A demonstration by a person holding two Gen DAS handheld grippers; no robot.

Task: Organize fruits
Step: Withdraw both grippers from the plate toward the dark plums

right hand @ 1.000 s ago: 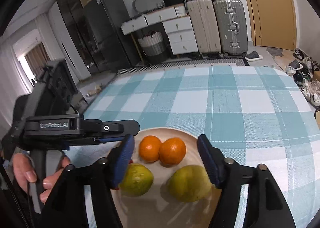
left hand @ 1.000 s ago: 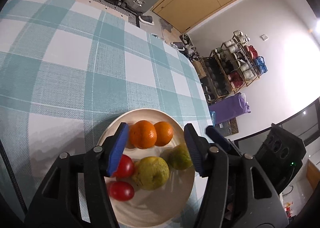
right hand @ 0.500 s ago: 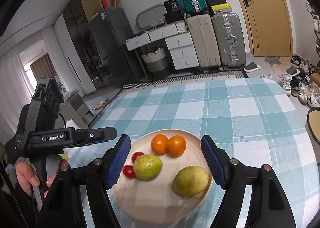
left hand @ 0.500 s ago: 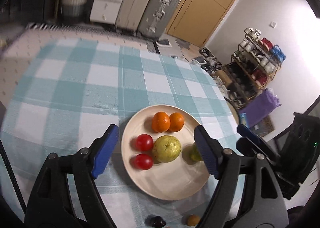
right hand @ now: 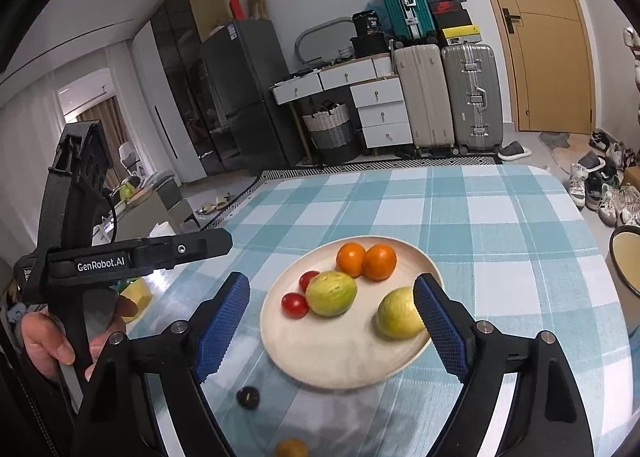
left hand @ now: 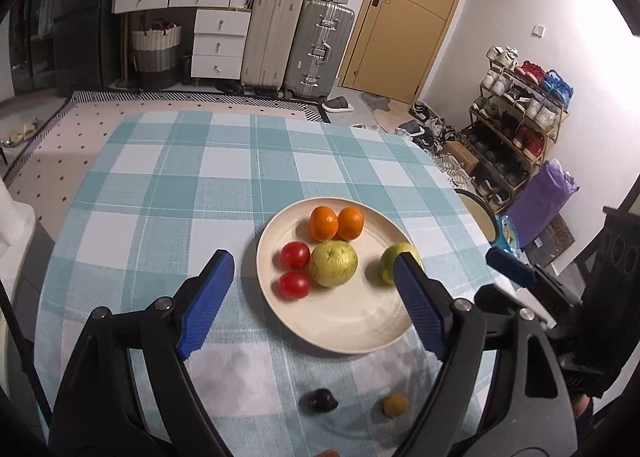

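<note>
A cream plate (left hand: 340, 345) on the checked tablecloth holds two oranges (left hand: 323, 223), two tomatoes (left hand: 295, 255) and a yellow-green fruit (left hand: 333, 263). A second green fruit (left hand: 390, 257) sits half hidden behind one finger. In front of the plate lie a small dark fruit (left hand: 322, 400) and a small yellow-brown fruit (left hand: 395, 404). My left gripper (left hand: 312, 257) hangs above and in front of the plate, jaws opening, nothing between the pads. My right gripper (right hand: 332, 279) hovers likewise over the plate (right hand: 344, 377), jaws opening and empty. The dark fruit (right hand: 248, 397) lies below it.
A yellow-lined pot (right hand: 628, 265) stands at the table's right edge. A hand (right hand: 48, 337) grips the left gripper's handle at the left of the right wrist view. A yellow object (right hand: 136, 293) sits beyond the table's left side. Suitcases and a shoe rack (left hand: 516, 117) stand beyond the table.
Both grippers have drawn back and up from the plate and their jaws have widened. The left view has rolled level. The two small fruits before the plate have come into view.
</note>
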